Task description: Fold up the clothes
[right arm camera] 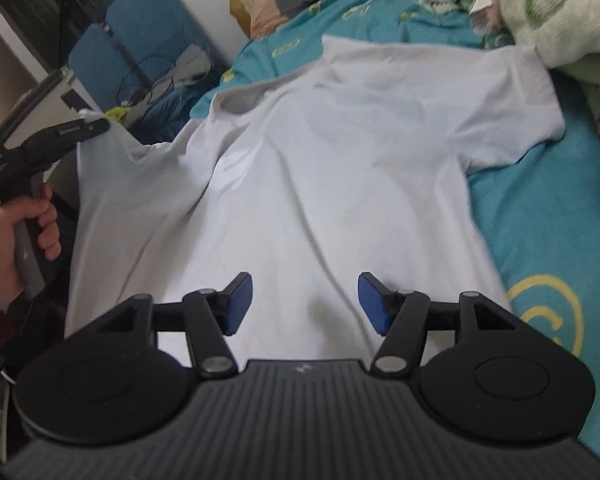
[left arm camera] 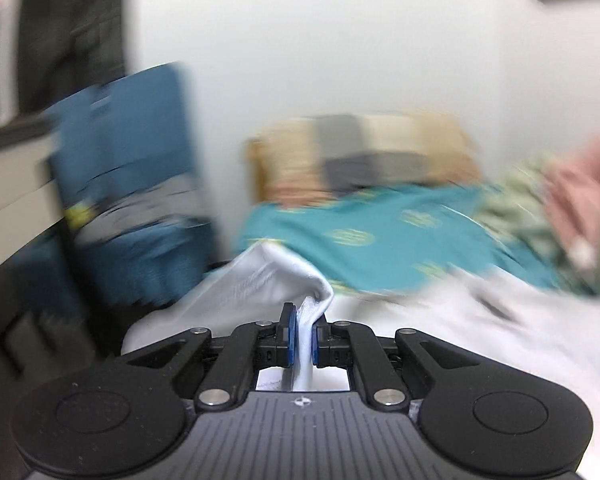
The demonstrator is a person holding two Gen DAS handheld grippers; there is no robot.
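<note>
Shirt: a white shirt (right arm camera: 320, 168) is spread on the bed (right arm camera: 548, 216), over a teal sheet; its left sleeve is lifted off the bed at the left edge.
Left gripper (left arm camera: 303, 340): closed on a pinch of the white cloth; only a thin fold is seen between the blue pads (left arm camera: 290, 336).
Right gripper (right arm camera: 305, 304): wide open, nothing held; it is placed over the lower part of the shirt, near the hem.
Risk of slip: the pinch is small, so the sleeve may be pulled out if it is carried fast.
Risk of drag: the body of the shirt is not pinned, so the whole garment may be shifted toward the bed edge and wrinkled.
Risk of crooked fold: the fold line may be skewed if the sleeve is laid without tension.
Clutter: a green blanket (right arm camera: 560, 20) lies touching the far sleeve and may be caught.
</note>
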